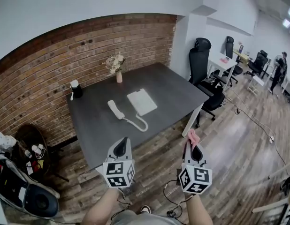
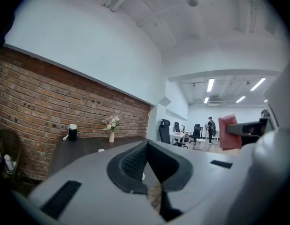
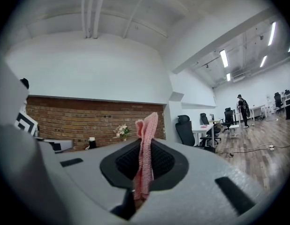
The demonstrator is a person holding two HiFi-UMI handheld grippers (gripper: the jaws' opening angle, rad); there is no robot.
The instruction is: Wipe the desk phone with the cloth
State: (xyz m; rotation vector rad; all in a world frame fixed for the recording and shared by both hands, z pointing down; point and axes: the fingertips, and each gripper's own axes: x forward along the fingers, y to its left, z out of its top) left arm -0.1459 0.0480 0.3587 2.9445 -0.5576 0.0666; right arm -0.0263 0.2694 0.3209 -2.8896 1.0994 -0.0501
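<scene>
**A:** What is around the work area?

**B:** A dark grey counter (image 1: 175, 90) stands against a red brick wall (image 1: 51, 64). Near its back edge is a small vase of pale flowers (image 1: 118, 69). At the back left corner is a black canister with a white top (image 1: 76, 89).

**A:** And beyond it?

**B:** The floor (image 1: 239, 146) is wooden planks, and a thin cable (image 1: 257, 121) trails across it. A tall black office chair (image 1: 200, 60) stands near the counter's right corner, with a white desk (image 1: 221, 62) behind it. A person (image 1: 279, 71) stands far off at the right. At the left, a round wicker basket (image 1: 30, 144) sits by the wall.
</scene>
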